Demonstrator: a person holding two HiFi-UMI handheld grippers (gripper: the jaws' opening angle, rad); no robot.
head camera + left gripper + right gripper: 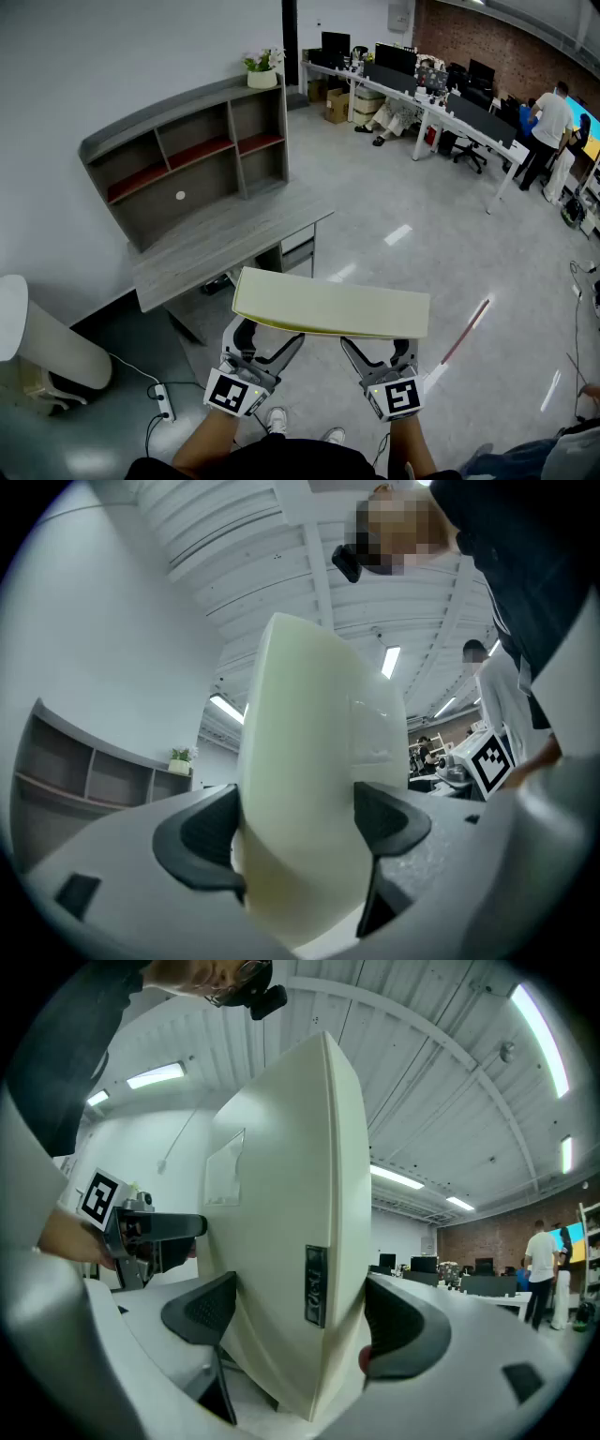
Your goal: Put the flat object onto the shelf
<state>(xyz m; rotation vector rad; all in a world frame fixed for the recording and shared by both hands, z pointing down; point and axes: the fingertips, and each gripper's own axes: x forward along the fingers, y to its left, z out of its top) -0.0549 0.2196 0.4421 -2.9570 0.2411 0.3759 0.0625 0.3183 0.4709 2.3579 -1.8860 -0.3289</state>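
Observation:
A flat cream-coloured slab (330, 306) hangs level in the air in front of me, just short of the grey desk. My left gripper (270, 335) is shut on its near edge at the left. My right gripper (375, 345) is shut on the same edge at the right. In the left gripper view the slab (309, 761) fills the gap between both dark pads (208, 834). In the right gripper view the slab (281, 1241), with a small dark port on its edge, stands between the pads (202, 1309). The grey shelf unit (187, 150) with open compartments stands on the desk ahead to the left.
The grey desk (225, 234) stands against the white wall, with drawers below. A potted plant (262, 73) sits on the shelf top. A white rounded object (37, 342) and a power strip (164, 401) are at the left. A red-white stick (466, 331) lies on the floor. A person (548, 122) stands by office desks far right.

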